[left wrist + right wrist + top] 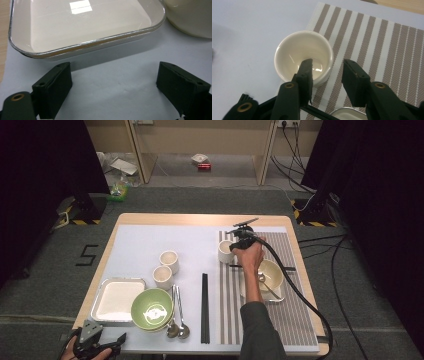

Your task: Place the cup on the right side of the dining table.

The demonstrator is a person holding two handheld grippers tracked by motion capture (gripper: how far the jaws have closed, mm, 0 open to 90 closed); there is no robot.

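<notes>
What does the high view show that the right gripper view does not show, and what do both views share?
High view alone: a green bowl, two cups side by side, black chopsticks, two spoons, a white tray, and the left hand-held gripper at the table's near edge.

Right gripper view alone: the inside of the cup, which is empty, and one jaw over the cup's rim while the other stands outside, neither pressing on it.

Both: that cup at the edge of the striped mat, the pale table cover, and the right hand-held gripper.
</notes>
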